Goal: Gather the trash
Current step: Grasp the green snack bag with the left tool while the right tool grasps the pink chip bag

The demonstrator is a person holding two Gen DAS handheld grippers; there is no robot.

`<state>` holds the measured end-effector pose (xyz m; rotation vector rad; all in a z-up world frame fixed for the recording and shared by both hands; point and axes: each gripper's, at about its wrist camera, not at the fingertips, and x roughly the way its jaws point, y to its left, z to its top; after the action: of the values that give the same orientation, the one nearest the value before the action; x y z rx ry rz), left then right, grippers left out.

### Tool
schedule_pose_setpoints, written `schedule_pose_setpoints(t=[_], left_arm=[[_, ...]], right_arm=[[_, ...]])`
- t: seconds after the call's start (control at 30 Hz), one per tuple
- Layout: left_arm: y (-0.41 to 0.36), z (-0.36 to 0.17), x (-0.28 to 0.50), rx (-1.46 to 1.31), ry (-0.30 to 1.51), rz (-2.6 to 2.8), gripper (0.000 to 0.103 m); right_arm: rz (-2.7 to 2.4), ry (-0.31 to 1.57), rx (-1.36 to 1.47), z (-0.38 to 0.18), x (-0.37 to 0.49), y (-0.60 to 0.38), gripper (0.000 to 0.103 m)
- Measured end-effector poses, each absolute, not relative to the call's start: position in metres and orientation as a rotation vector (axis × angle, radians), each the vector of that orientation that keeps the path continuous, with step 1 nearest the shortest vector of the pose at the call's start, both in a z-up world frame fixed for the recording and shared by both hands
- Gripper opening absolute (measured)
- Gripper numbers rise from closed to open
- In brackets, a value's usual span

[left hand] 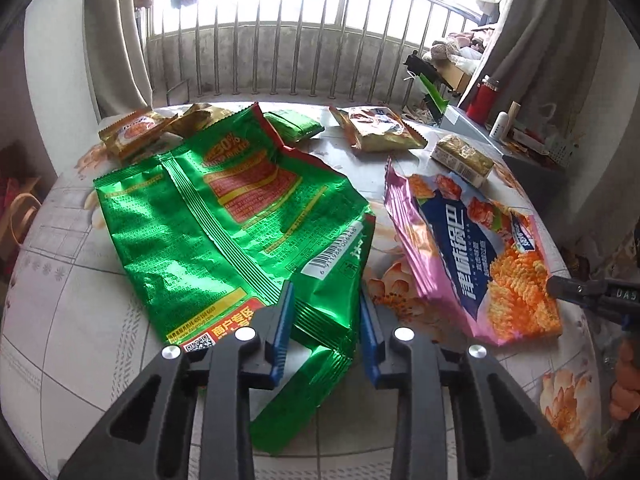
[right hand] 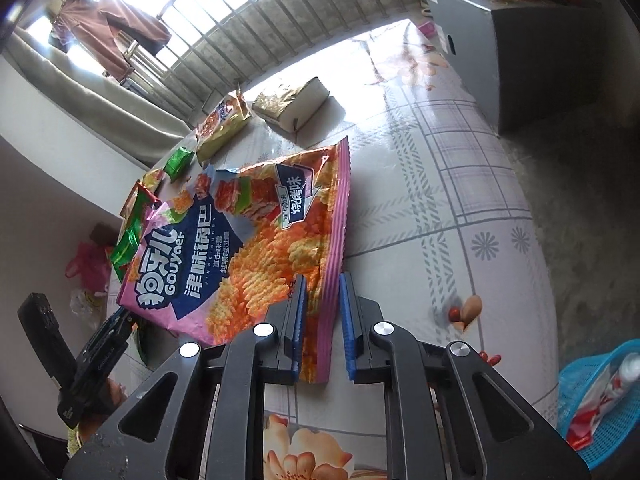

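Note:
A large crumpled green foil snack bag (left hand: 224, 216) lies on the floral tablecloth (left hand: 60, 320). My left gripper (left hand: 325, 292) is shut on its bunched near edge, with foil filling the gap between the blue pads. To the right lies a pink snack bag (left hand: 480, 248) printed with orange snacks. In the right wrist view my right gripper (right hand: 323, 278) is shut on the ribbed side seam of the pink snack bag (right hand: 240, 248), which runs between the pads. One of the right gripper's dark fingers (left hand: 572, 292) shows at the pink bag's right edge.
Small wrappers lie at the table's far side: a gold one (left hand: 132, 132), a green one (left hand: 294, 124), an orange packet (left hand: 380, 128) and a small box (left hand: 464, 156). A blue mesh basket (right hand: 600, 400) holding trash sits low right. A grey cabinet (right hand: 520, 40) stands beyond the table.

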<state>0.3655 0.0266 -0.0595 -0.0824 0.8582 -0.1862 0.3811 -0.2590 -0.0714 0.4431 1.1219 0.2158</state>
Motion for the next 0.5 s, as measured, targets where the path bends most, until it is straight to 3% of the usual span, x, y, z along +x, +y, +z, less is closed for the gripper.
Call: schedule_pose_setpoints(t=[0.23,0.27,0.5], left_arm=[[0.052,-0.035,0.321,-0.178,0.823,-0.227,0.015],[0.056,-0.03,0.312,-0.193,0.819,-0.239,0.002],[0.077,0.002,0.231,-0.267,0.791,-0.322,0.002]], right_arm=[[0.228,1.141,0.441,-0.065,0.344,-0.267,0.012],[0.23,1.144,0.442,-0.064,0.333,-0.27,0.012],[0.213,1.156,0.453,-0.056,0.243,-0.283,0.012]])
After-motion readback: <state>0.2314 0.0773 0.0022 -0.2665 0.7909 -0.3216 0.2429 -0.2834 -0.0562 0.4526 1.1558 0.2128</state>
